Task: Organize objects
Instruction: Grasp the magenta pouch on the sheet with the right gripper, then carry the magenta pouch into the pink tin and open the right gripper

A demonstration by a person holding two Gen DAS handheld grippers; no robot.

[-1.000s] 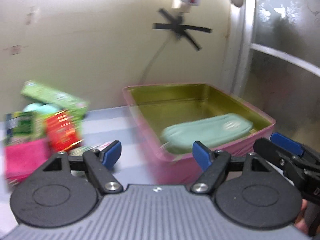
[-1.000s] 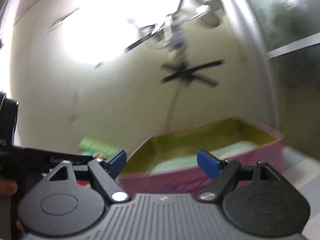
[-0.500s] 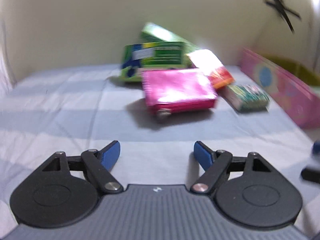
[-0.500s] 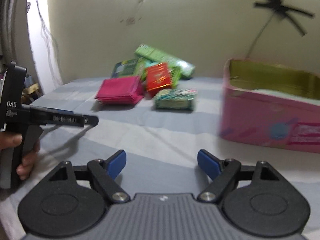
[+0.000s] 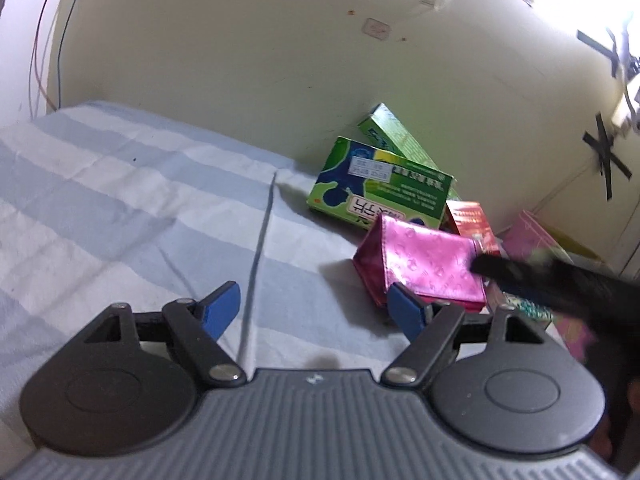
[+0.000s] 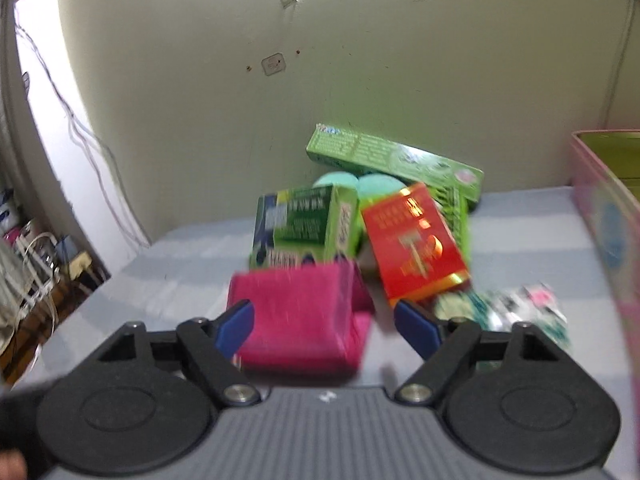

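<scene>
Your right gripper (image 6: 324, 322) is spread wide, empty — pink pouch (image 6: 300, 320) lies between its fingertips. Left gripper (image 5: 314, 308) also wide apart, pouch just right of it.

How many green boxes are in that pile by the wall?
2. A long narrow green box lies at the back against the wall, and a wider green box sits in front of it, just behind the pink pouch. Others may be hidden underneath.

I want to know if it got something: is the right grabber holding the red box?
No, the right gripper is open around the pink pouch, and the red box lies beyond it, untouched.
</scene>
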